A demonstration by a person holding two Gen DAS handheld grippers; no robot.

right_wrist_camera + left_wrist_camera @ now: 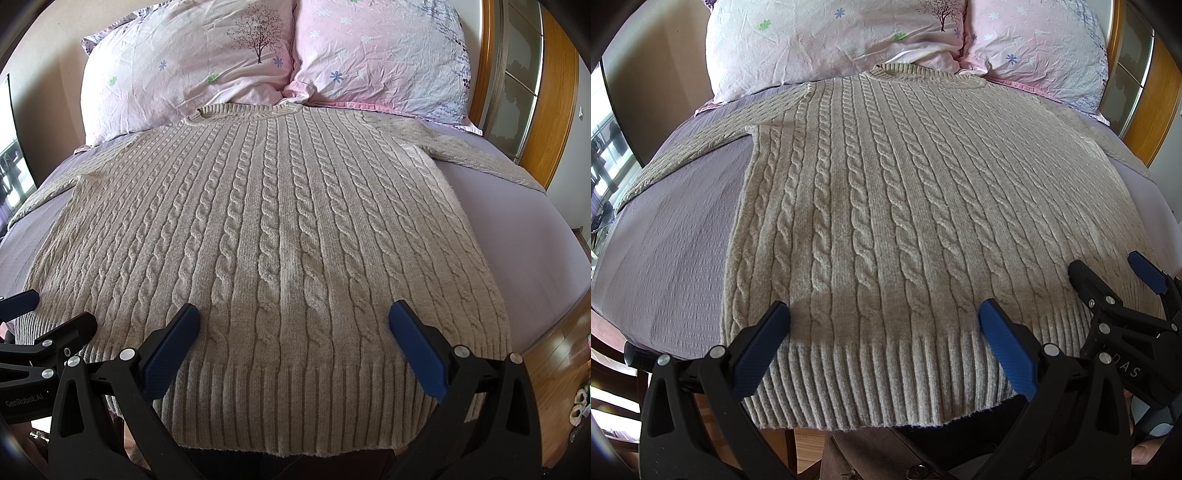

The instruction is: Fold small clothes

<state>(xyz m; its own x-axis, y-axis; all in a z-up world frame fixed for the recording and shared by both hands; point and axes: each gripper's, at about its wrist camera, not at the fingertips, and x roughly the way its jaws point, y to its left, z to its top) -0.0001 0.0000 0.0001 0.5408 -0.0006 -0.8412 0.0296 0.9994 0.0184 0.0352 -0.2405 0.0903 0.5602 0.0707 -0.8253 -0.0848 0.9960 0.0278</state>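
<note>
Home bedroom: bed [517, 229] with floral pillows [192, 66], wooden headboard [554, 92].

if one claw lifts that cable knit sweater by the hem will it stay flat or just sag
The cable knit sweater will probably sag: it lies limp on the bed, its ribbed hem drooping over the edge. The thick, chunky knit suggests it is fairly heavy. Its textured surface should grip the claw pads rather than slip.

Bright daylight, window [605, 155] at left edge; soft shadows on sweater [886, 221] bottom center; heavy fisheye warp, dark corners.
</note>
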